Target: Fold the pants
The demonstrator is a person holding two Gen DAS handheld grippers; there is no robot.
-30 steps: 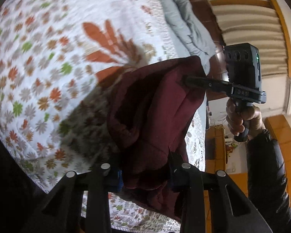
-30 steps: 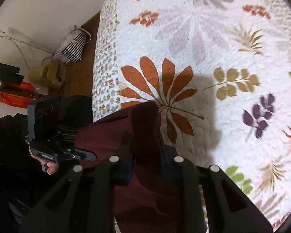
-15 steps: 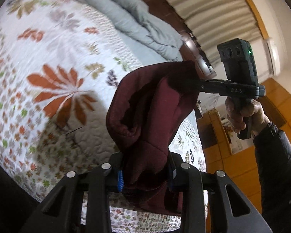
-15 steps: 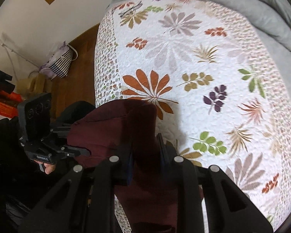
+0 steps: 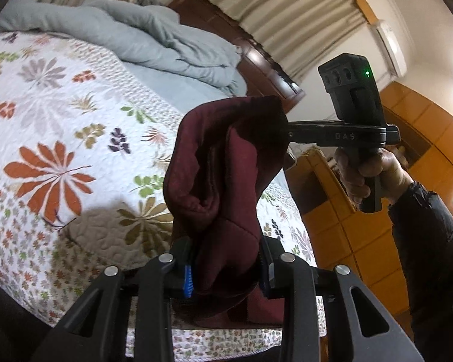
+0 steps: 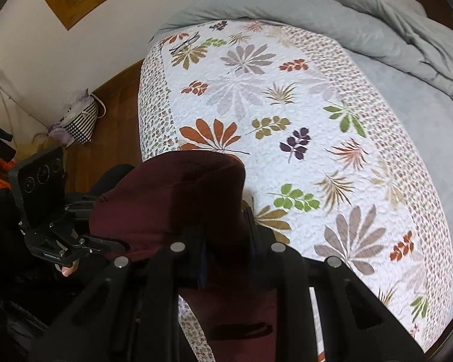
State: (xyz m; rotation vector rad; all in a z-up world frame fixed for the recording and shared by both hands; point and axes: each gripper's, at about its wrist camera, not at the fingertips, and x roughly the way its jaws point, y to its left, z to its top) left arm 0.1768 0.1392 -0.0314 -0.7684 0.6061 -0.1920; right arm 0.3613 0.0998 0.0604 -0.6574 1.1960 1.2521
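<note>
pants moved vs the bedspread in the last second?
Yes. The maroon pants, held by both tongs, rose away from the floral bedspread, which looks farther off.

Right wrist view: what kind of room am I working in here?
Most likely a bedroom: a bed with a floral quilt, a rumpled grey duvet at its head, and a dark wooden headboard by curtains.

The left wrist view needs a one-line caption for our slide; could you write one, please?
Both grippers, left gripper and right gripper, hold dark red pants above a floral quilt.

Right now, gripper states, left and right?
Left gripper: shut on the dark maroon fabric pants.
Right gripper: shut on the same pants, held up above the floral quilt.
</note>
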